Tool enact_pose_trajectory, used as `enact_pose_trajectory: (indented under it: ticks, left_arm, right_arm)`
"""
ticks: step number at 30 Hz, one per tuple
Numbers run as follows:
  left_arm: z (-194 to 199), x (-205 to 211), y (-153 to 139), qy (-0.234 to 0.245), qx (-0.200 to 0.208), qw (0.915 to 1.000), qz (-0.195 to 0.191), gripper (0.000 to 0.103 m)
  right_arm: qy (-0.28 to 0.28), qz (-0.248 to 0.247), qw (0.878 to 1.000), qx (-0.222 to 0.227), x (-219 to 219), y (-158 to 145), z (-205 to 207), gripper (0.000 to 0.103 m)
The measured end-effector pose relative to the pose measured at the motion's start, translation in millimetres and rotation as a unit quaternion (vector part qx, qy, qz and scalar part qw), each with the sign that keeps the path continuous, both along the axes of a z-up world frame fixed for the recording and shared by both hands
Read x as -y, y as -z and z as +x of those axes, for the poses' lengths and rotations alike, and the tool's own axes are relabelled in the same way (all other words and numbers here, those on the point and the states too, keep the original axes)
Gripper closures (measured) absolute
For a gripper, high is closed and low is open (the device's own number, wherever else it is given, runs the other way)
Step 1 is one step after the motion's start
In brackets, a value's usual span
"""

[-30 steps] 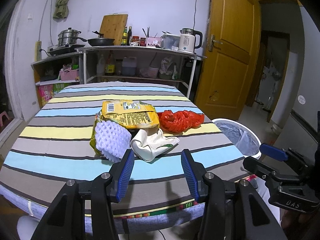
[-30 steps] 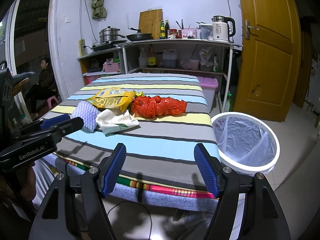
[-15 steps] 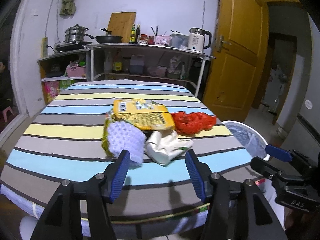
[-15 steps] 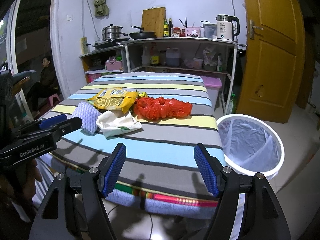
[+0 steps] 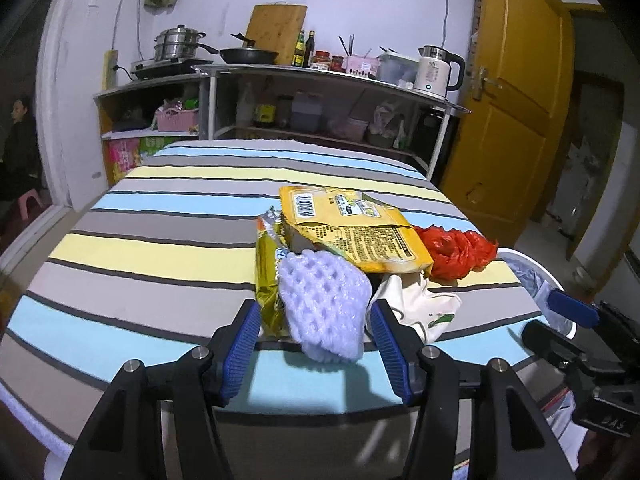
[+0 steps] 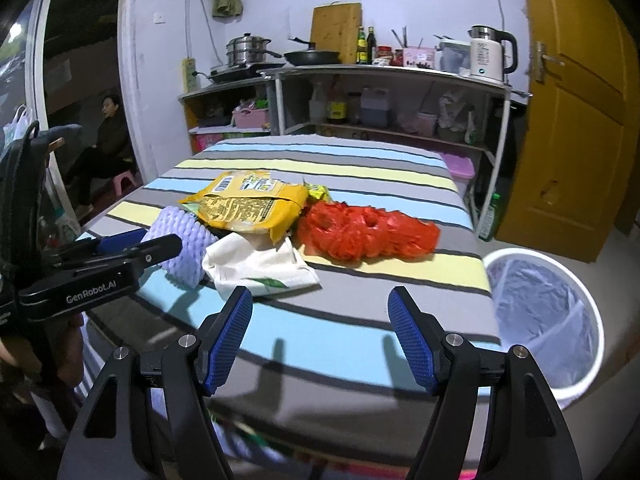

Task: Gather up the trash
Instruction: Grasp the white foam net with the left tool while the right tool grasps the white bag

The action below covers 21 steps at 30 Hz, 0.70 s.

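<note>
Left gripper (image 5: pixel 314 340) gapes wide around the foam net (image 5: pixel 324 304), unpinched; right gripper (image 6: pixel 320 336) gapes empty. Ahead lie wrapper (image 5: pixel 352 232), red bag (image 6: pixel 368 232), cloth (image 6: pixel 260 268). Bin (image 6: pixel 592 320), rightward, awaits; nothing collected.

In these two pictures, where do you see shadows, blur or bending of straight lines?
Left wrist view: the foam net casts a dark shadow on the striped tablecloth; the door bows with fisheye. Right wrist view: shadows of the right tongs fall on the cloth; the bin is slightly soft.
</note>
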<state>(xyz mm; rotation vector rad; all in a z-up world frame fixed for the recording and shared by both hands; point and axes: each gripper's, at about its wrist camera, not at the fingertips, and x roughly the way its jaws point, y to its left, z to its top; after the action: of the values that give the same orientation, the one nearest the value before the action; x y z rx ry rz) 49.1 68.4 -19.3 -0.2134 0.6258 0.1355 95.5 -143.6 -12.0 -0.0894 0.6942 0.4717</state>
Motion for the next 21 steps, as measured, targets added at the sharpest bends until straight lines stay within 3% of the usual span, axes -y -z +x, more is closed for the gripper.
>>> enact_pose_trajectory:
  ticks: [4, 9, 21]
  left_arm:
    - [6.6, 1.2, 2.1, 0.011, 0.002, 0.9999, 0.000, 0.047]
    - [15.9, 1.6, 10.0, 0.017, -0.012, 0.9998, 0.006, 0.075]
    - [-7.0, -16.6, -2.3, 0.017, 0.016, 0.9995, -0.020, 0.082]
  right_arm:
    - [-0.014, 0.001, 1.000, -0.003, -11.0, 2.3, 9.2, 0.032]
    - [-0.033, -0.006, 0.999, -0.004, -22.8, 5.2, 12.7, 0.032]
    - [-0.094, -0.023, 0.995, -0.005, -56.1, 6.9, 12.0, 0.034]
